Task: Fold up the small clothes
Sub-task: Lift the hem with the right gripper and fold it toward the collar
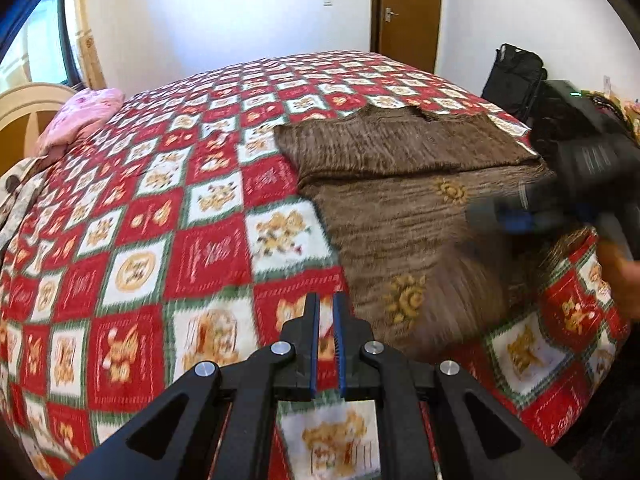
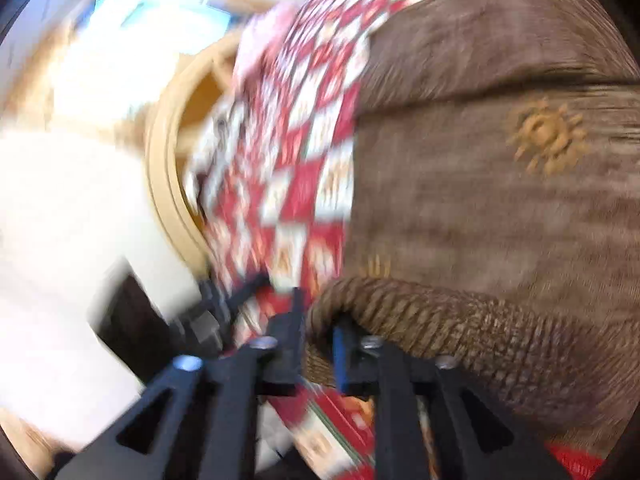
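The blanket [image 1: 168,208] has red and white squares with green edges. The cloth [image 1: 400,208] is brown with yellow suns. The pillow [image 1: 86,114] is pink.

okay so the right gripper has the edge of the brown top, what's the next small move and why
Probably carry that edge across the brown top toward its far side, then lay it flat. The right gripper is pinching a curled ribbed edge, and the garment is only partly folded on the quilt. The left gripper is nearly shut, holding nothing, hovering beside the cloth, so it can steady the fold.
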Tool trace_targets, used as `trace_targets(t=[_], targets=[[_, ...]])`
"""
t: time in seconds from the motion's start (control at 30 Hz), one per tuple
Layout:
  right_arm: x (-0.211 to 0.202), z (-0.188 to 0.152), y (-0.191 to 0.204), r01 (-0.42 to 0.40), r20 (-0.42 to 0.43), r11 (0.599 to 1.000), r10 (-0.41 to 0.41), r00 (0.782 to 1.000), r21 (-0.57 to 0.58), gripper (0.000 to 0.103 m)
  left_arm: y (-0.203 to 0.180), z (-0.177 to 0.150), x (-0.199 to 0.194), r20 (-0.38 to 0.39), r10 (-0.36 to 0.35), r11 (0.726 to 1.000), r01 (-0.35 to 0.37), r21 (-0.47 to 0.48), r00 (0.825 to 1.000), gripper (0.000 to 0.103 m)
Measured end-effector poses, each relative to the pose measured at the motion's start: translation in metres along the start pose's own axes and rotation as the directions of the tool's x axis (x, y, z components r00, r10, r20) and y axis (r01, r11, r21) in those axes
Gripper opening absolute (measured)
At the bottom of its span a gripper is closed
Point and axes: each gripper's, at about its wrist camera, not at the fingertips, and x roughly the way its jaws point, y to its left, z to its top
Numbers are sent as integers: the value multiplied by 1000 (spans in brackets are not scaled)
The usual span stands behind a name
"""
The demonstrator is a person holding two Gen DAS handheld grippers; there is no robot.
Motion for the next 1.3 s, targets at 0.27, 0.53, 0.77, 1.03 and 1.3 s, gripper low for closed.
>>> trace_targets(t=[0.27, 0.53, 0.77, 1.03, 1.3], targets=[[-60, -5, -33, 37, 173, 994, -55, 983, 101, 83, -16, 19, 18, -34, -96, 989, 99, 111, 995, 7], [-139, -59, 3, 437, 386, 894, -371, 845, -99, 71, -8, 32, 50, -43, -136, 990, 135, -29, 990, 7], [-161, -69, -10, 514, 426, 855, -440, 790, -69, 71, -22, 29, 72, -60, -151, 987, 147, -72, 987, 7], [-150, -66, -12, 486, 406, 871, -419, 812, -73, 71, -10, 29, 75, -87, -105, 985, 91, -148, 991, 9], [-155, -68, -10, 485, 415, 872, -417, 808, -68, 71, -10, 18, 84, -79, -33, 987, 20, -160, 996, 71]])
